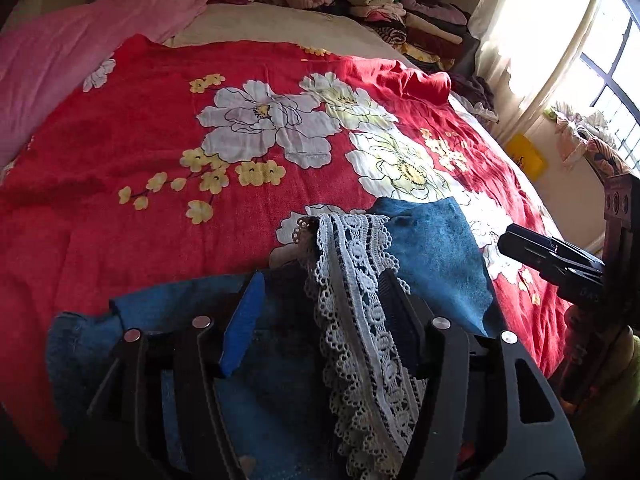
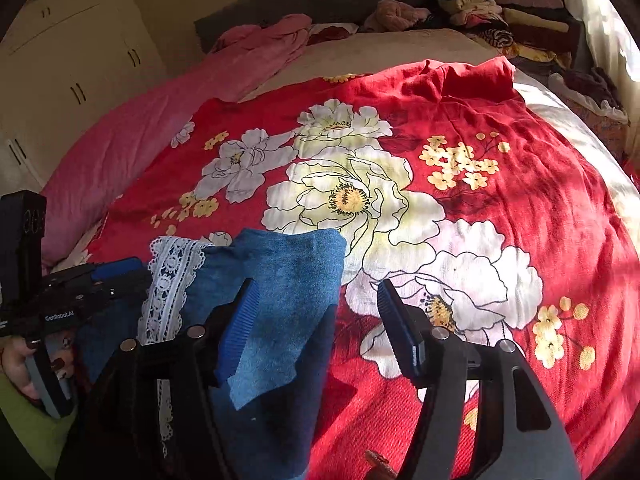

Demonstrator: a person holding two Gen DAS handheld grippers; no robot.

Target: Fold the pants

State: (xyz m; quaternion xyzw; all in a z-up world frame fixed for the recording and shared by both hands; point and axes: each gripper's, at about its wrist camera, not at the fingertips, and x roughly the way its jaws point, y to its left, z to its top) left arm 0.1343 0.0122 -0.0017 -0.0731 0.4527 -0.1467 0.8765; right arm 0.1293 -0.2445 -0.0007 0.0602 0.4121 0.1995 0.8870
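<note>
blue denim pants (image 1: pixel 436 248) lie at the near edge of a bed, on a red bedspread (image 1: pixel 160 168) printed with big white and small yellow flowers. a white lace trim (image 1: pixel 352 320) runs along one edge of the pants and is bunched up into a ridge.

left gripper (image 1: pixel 324 312): its jaws stand apart, one blue pad to the left and the dark pad to the right. the lace and dark denim lie between them, and the lace drapes against the right pad, but the pads do not pinch the cloth.

right gripper (image 2: pixel 316 320): jaws also spread. its left pad sits over the sunlit blue cloth, its right pad over a white flower on the bedspread, with the edge of the pants between them and nothing clamped. in the right wrist view the left gripper shows at the left edge, held by a hand (image 2: pixel 20 364).

a pink blanket (image 1: pixel 60 56) lies along the left side of the bed. a pile of clothes (image 1: pixel 400 12) is stacked at the far right corner, near a bright window (image 1: pixel 616 80). white cupboards (image 2: pixel 60 68) stand beyond the bed's left side.
</note>
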